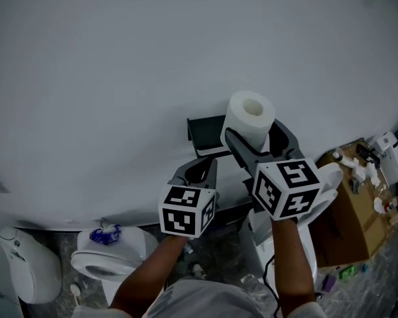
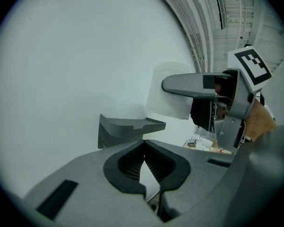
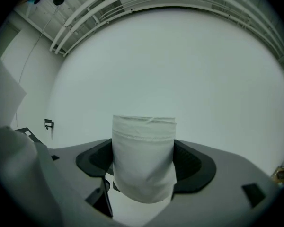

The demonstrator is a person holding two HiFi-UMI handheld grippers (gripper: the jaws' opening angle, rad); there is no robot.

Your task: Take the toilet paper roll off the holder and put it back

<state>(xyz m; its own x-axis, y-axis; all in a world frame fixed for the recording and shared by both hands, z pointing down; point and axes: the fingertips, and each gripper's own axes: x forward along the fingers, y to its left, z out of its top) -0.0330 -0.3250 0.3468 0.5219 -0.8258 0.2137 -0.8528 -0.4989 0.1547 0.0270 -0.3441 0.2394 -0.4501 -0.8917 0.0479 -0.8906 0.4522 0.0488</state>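
White toilet paper roll (image 1: pixel 251 114) off its holder, clamped in the right gripper (image 1: pixel 255 136) before a plain pale wall (image 1: pixel 119 58).

At far left, only the head view shows a toilet (image 1: pixel 106 260) low on the speckled grey floor (image 1: pixel 225 250). Next comes the left gripper (image 1: pixel 200 169), its forearm reaching up from below, just under the dark holder (image 1: pixel 209 132) fixed to the wall. Its own view shows its jaws pressed together with nothing between them, and the roll hanging above the holder, clear of it. Further right, the right gripper view shows what the head view only half shows: the roll stands upright, squeezed between both dark pads. At far right a cardboard box (image 1: pixel 345 217) with small bottles on top stands on the floor.
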